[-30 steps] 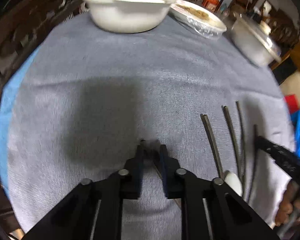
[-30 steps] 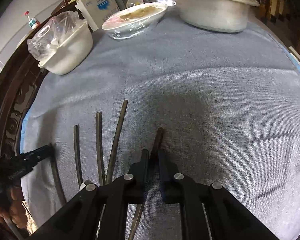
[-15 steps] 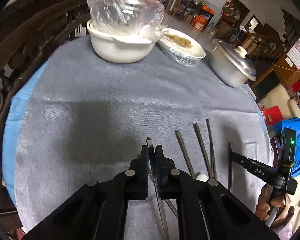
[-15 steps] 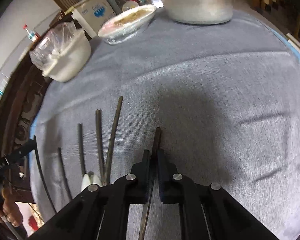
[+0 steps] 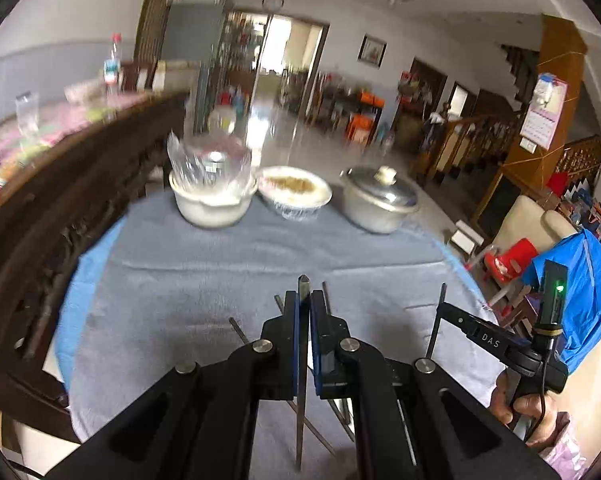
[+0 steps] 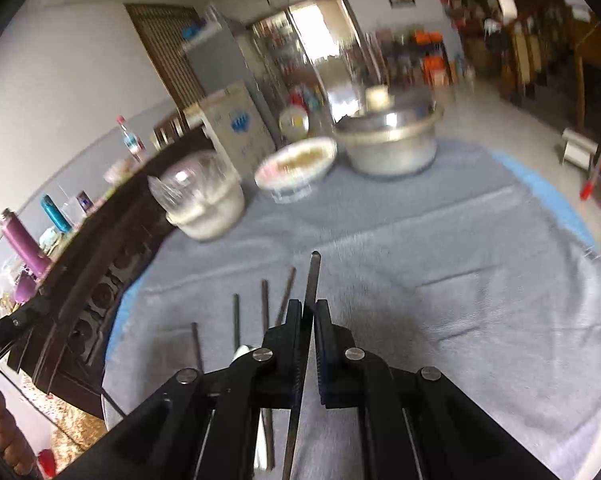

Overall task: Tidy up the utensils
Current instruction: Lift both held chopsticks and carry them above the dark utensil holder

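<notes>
Left wrist view: left gripper clamped on chopstick; "DAS"-lettered right gripper rightward, likewise pinching a chopstick.

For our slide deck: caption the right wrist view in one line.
Right gripper clamps a dark utensil above the grey tablecloth; more utensils lie alongside.

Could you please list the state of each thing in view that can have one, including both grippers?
left gripper: shut on a metal utensil handle, lifted off the cloth.
right gripper: shut on a metal utensil handle, lifted off the cloth.
loose utensils: lying flat on the grey cloth.
metal pot: lid on.
white bowl: covered with clear plastic.
shallow dish: holds food, wrapped in film.
</notes>
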Demonstrator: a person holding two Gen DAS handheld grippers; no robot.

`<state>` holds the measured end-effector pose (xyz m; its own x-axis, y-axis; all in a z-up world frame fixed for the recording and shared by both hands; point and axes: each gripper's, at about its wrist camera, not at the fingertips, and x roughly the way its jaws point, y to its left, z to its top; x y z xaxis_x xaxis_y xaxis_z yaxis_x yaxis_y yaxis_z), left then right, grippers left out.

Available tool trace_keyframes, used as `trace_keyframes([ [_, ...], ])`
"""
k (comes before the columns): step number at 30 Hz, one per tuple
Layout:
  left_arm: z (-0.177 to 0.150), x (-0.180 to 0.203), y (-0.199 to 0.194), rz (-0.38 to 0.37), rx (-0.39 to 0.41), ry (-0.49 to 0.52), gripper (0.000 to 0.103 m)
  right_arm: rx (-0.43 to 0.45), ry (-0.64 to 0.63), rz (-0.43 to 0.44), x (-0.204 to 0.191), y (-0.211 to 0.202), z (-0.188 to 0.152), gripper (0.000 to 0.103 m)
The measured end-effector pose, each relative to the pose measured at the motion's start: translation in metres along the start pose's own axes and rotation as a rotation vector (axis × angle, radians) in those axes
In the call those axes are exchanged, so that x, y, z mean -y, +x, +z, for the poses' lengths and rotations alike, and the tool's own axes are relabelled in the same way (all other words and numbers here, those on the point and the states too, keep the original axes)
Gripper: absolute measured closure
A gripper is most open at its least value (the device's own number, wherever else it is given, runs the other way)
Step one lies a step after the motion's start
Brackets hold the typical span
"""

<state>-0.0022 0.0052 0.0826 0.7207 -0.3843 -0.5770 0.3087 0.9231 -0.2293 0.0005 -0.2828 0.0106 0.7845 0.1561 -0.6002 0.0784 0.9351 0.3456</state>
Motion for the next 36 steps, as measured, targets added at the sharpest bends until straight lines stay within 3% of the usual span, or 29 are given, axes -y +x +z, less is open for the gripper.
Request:
trace_keyframes([
  [6,-0.029,0.022,-0.058,0.036,0.109,0.008,0.098,0.206,-0.077,-0.025,-0.032,-0.081,-0.029,0.096],
  [13,-0.028,0.035,-0.097,0.032,0.182,0.0,0.098,0.395,-0.139,-0.024,-0.06,-0.151,-0.041,0.096],
  [19,-0.019,0.048,-0.146,0.013,0.303,0.015,0.098,0.541,-0.152,0.061,-0.081,-0.209,-0.039,0.096],
  [23,-0.017,0.058,-0.174,-0.03,0.363,0.023,0.098,0.558,-0.171,0.119,-0.094,-0.228,-0.041,0.096],
  [28,-0.019,0.068,-0.19,-0.099,0.387,0.04,0.098,0.506,-0.208,0.149,-0.107,-0.231,-0.05,0.096],
  [31,-0.023,0.072,-0.183,-0.128,0.35,0.046,0.098,0.448,-0.226,0.13,-0.107,-0.219,-0.058,0.096],
  [36,-0.034,0.073,-0.148,-0.114,0.24,0.039,0.098,0.358,-0.227,0.096,-0.1,-0.199,-0.07,0.096],
])
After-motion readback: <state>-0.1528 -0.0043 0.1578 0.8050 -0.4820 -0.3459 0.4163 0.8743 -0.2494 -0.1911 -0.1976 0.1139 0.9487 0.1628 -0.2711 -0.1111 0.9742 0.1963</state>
